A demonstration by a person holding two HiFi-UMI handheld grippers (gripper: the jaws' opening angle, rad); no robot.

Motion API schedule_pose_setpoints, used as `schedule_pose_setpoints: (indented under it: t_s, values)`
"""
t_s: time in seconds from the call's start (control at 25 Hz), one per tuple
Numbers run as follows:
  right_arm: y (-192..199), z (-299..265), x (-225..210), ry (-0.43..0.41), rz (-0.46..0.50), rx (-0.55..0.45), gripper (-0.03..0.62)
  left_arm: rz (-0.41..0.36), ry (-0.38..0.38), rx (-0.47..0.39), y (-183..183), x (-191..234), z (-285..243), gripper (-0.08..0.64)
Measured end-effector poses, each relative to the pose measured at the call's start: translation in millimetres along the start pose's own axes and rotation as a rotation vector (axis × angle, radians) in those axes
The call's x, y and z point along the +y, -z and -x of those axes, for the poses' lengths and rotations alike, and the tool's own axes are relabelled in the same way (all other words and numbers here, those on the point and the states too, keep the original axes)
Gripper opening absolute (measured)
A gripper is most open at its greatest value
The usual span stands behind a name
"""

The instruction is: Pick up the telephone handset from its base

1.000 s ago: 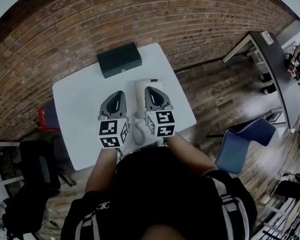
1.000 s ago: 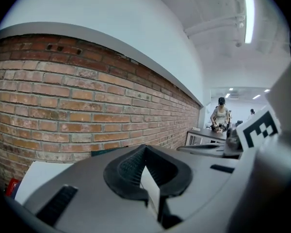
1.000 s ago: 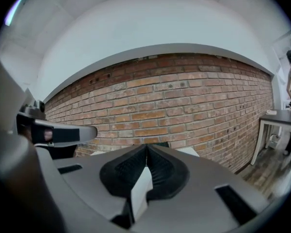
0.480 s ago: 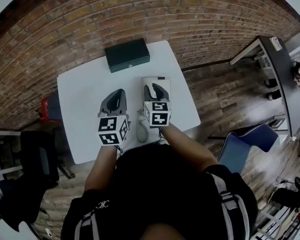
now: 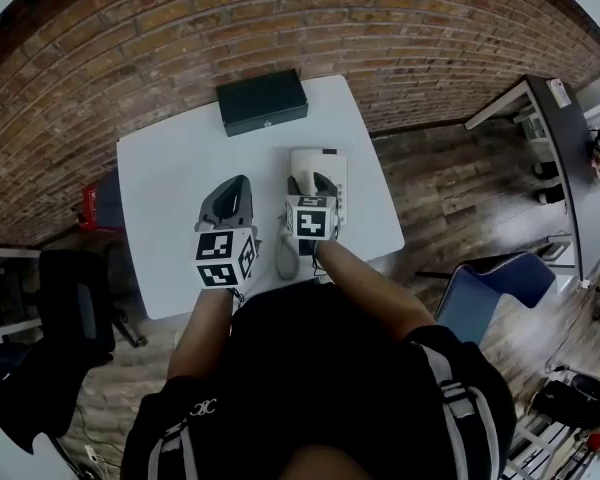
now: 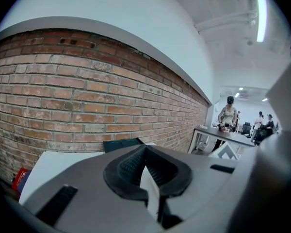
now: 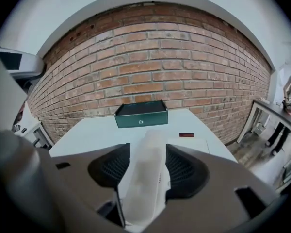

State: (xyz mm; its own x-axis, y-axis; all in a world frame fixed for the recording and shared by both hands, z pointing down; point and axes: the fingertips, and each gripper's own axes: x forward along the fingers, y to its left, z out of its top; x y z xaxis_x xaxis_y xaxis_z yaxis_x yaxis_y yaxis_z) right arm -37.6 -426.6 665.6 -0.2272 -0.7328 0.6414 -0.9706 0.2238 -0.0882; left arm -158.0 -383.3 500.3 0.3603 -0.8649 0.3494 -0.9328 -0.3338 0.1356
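A white telephone base (image 5: 325,168) sits on the white table (image 5: 170,183), right of the middle. Its pale handset (image 7: 144,174) lies lengthwise in the cradle, and its cord (image 5: 283,253) trails toward the near edge. My right gripper (image 5: 318,186) is tipped down over the phone. Its jaws are opening with the handset between them, and the pads (image 7: 184,171) stand close along its sides. My left gripper (image 5: 235,193) hovers beside the phone on its left, shut and holding nothing.
A dark green box (image 5: 262,101) lies at the table's far edge against the brick wall. A blue chair (image 5: 485,288) stands on the wooden floor to the right, a dark desk (image 5: 555,138) beyond it. People stand far off in the left gripper view.
My right gripper has dropped down onto the phone and tipped forward, and its jaws have spread round the handset. The left gripper has barely shifted.
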Motion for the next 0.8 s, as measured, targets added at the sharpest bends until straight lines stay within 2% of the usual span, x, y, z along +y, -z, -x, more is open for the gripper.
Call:
schedule_pose_setpoints:
  t_s: [0.2,0.44,0.8]
  values:
    - [15.5,-13.3,4.2,-0.003,-0.01,0.049,0.204,0.02,-0.007,0.01,6.1,5.2,2.5,-0.003]
    - [29.4,-20.6,-2.8,0.027,-0.081,0.135,0.206,0.03,-0.019,0.013,10.9,12.5,7.3,-0.003]
    - [37.1,-34.8,-3.6,0.036,-0.122,0.191,0.207,0.042,-0.027,0.015,13.2,14.1,11.4,-0.003]
